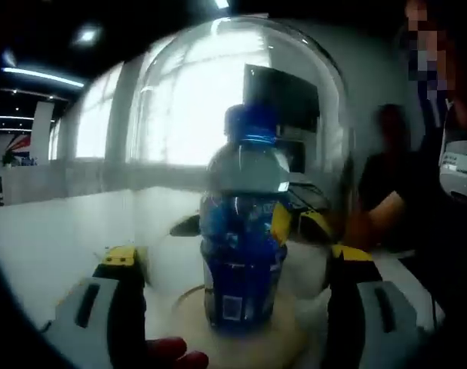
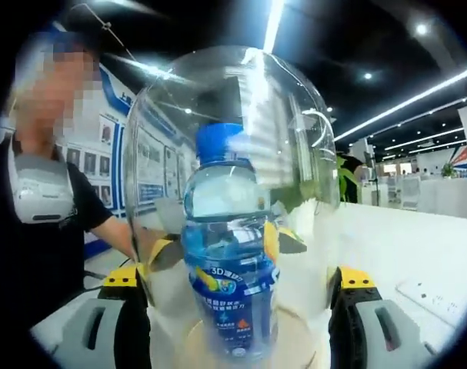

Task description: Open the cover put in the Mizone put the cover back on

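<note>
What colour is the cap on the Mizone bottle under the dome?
Blue. The bottle cap shows best in the right gripper view.

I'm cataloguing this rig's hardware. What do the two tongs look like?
The left tongs and the right tongs look alike: each has two bulky light-grey jaws with a dark slot, black inner faces and yellow tips.

Each camera sits low behind its own gripper and looks forward between the two jaws. Both are very close to the clear dome cover [image 1: 241,154] [image 2: 233,177] with the Mizone bottle [image 1: 245,238] [image 2: 229,261] inside. They look at it from opposite sides, so both views share the dome and bottle.
</note>
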Available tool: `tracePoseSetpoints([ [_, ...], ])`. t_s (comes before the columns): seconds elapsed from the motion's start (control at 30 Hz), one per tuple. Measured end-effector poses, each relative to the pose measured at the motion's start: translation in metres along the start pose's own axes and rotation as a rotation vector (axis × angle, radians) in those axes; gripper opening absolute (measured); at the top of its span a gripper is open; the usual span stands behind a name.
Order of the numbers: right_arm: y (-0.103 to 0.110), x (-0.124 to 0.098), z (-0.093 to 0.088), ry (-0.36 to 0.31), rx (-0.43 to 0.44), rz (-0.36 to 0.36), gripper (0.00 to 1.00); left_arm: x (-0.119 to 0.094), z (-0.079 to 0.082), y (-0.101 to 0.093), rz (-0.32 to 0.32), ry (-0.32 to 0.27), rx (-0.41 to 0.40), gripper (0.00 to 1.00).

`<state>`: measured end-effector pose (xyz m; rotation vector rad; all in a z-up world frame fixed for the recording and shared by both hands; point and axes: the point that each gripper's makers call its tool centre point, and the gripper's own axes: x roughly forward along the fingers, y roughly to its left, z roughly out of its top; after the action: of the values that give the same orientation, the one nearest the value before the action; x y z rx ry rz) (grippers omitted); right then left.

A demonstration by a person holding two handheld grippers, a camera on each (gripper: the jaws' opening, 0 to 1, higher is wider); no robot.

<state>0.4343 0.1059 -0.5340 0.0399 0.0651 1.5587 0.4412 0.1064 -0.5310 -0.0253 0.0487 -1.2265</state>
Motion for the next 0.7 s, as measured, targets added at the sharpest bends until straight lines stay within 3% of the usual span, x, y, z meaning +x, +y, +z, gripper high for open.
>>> tracePoseSetpoints([
  [0.7, 0.0005, -0.0018, -0.0010, 0.012, 0.002, -0.032, 0.89, -0.0010, 0.0005, 0.0023, 0.009, 0.002, 0.005, 0.83],
])
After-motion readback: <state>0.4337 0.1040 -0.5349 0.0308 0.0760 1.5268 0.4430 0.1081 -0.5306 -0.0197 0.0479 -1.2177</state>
